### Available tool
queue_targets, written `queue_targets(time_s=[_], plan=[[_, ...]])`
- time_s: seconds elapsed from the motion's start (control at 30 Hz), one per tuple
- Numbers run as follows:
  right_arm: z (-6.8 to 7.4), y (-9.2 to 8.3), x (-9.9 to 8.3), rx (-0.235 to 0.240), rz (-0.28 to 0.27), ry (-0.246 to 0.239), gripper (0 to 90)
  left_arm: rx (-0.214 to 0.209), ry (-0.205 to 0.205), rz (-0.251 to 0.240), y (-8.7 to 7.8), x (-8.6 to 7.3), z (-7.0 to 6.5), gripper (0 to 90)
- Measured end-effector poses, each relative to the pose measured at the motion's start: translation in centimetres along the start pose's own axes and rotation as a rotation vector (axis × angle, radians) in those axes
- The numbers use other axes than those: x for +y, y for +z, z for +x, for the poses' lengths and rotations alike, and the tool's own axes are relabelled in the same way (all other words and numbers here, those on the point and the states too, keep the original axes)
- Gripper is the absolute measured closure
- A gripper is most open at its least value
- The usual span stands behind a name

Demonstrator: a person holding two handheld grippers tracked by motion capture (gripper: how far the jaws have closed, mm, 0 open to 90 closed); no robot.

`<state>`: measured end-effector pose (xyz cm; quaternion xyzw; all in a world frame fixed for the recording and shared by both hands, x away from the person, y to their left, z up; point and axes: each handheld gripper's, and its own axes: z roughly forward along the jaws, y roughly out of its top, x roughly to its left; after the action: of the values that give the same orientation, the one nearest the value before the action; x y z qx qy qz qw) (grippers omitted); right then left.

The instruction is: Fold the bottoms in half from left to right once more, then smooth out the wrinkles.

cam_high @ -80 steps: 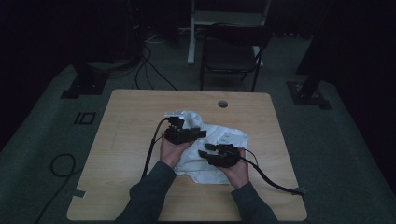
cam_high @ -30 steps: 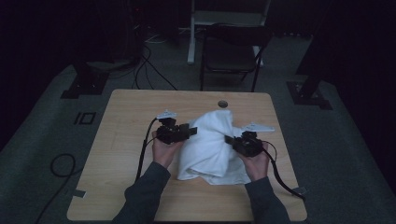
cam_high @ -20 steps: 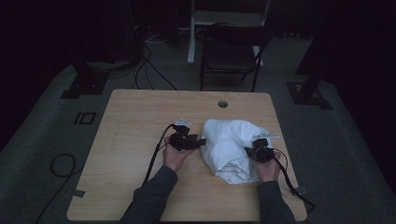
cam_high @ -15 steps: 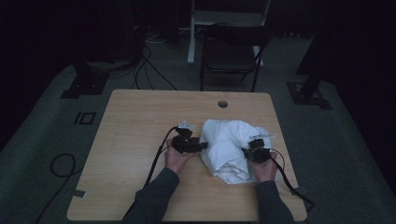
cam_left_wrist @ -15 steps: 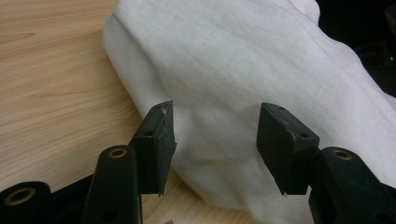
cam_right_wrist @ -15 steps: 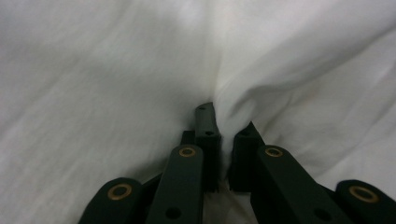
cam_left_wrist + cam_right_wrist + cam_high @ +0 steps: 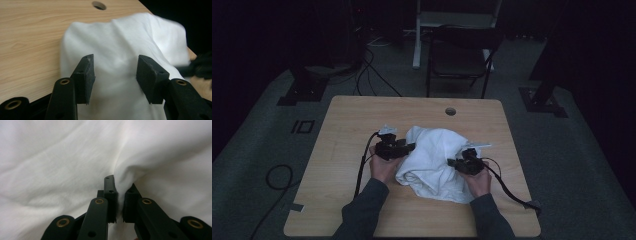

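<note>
A white cloth (image 7: 434, 162) lies bunched in a heap on the right half of a wooden table (image 7: 342, 130). A person's 2 hands each hold a black gripper at the cloth's sides. The left gripper (image 7: 115, 75) points at the cloth's left edge with its jaws spread apart, cloth behind and beneath them, not pinched. The right gripper (image 7: 120, 197) has its jaws pressed together on a fold of the cloth at the heap's right side.

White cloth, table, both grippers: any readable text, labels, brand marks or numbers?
None readable. The white cloth is plain, the wooden table shows only grain and a round hole, and the left gripper and right gripper carry no markings, only brass rivets.
</note>
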<state>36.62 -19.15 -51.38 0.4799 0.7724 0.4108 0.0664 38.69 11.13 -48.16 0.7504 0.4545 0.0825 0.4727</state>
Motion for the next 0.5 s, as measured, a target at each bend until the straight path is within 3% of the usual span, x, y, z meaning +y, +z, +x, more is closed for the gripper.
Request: queue_targets(time_s=[0.07, 0.13, 0.2, 0.27, 0.3, 0.37, 0.43, 0.5], plan=[[-0.8, -1.5, 0.3, -0.01, -0.032, 0.004, 83.5, -0.019, 0.01, 0.004, 0.4, 0.0, -0.6, 47.9], [-1.6, -2.1, 0.3, -0.034, -0.022, 0.02, 81.4, -0.041, 0.035, 0.015, 1.0, -0.1, -1.2, 47.3], [-2.2, -2.2, 0.4, -0.068, 0.008, 0.037, 67.5, -0.041, 0.063, 0.029, 1.7, -0.3, -2.0, 47.4], [-2.0, -3.0, 0.3, -0.125, -0.054, 0.057, 48.2, -0.031, 0.088, 0.041, 2.3, -0.5, -2.9, 47.5], [-1.6, -3.5, 0.4, -0.152, -0.097, 0.054, 43.1, -0.027, 0.098, 0.046, 2.6, -0.6, -3.3, 47.5], [-0.4, -4.7, 0.7, -0.218, -0.188, 0.005, 35.9, -0.021, 0.112, 0.046, 3.1, -0.6, -3.7, 47.5], [0.8, -5.7, 1.3, -0.21, -0.261, -0.04, 32.7, -0.021, 0.117, 0.048, 3.3, -0.6, -4.0, 47.4], [1.8, -6.0, 1.9, -0.111, -0.288, -0.096, 32.1, -0.021, 0.118, 0.049, 3.4, -0.7, -4.2, 47.4]])
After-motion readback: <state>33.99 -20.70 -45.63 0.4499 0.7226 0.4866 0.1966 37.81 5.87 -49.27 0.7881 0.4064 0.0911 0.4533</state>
